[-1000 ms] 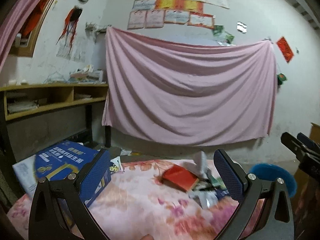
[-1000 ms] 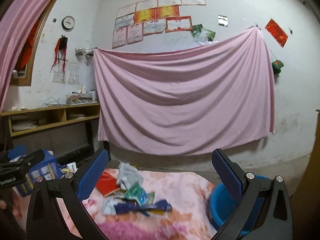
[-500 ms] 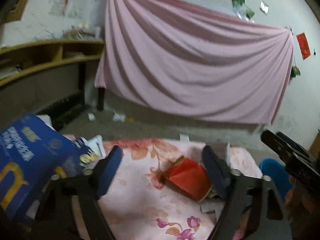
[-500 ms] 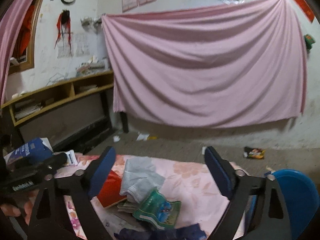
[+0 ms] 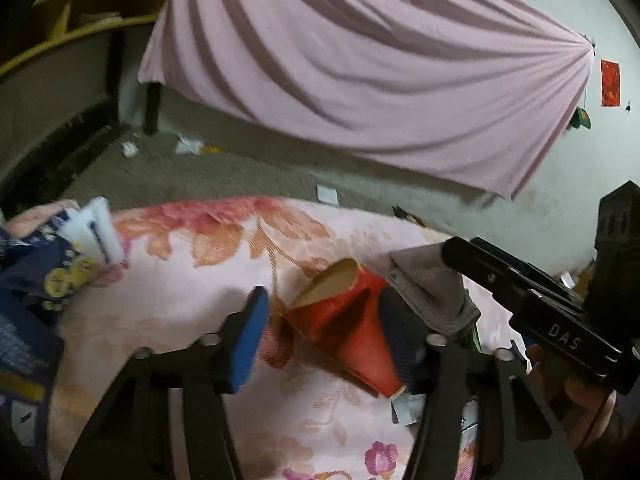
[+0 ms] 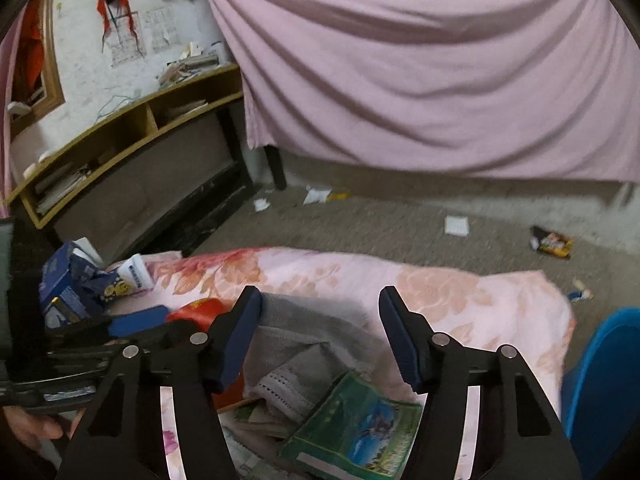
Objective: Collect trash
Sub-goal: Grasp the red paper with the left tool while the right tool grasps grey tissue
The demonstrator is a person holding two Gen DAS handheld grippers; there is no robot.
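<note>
A crushed red paper cup (image 5: 344, 328) lies on the pink floral cloth (image 5: 180, 320). My left gripper (image 5: 324, 320) straddles the cup while its jaws are closing. The right pad is against the cup and a gap shows at the left pad. A grey fabric piece (image 6: 312, 332) lies in the trash pile with a green wrapper (image 6: 360, 436) in front of it. My right gripper (image 6: 320, 308) hangs over the grey fabric, jaws closing, with the pads not pressing it. In the right wrist view the red cup (image 6: 200, 310) shows at the left.
A blue bin (image 6: 600, 392) stands at the right, off the cloth's edge. A blue box (image 6: 68, 284) and a white pack sit at the left end. Litter lies on the floor, including a dark wrapper (image 6: 552, 242). A wooden shelf (image 6: 120, 132) and a hanging pink sheet (image 6: 440, 60) stand behind.
Both grippers tipped downward and came closer to the trash pile. Their jaws narrowed. The red cup came between the left jaws and the grey fabric between the right jaws.
</note>
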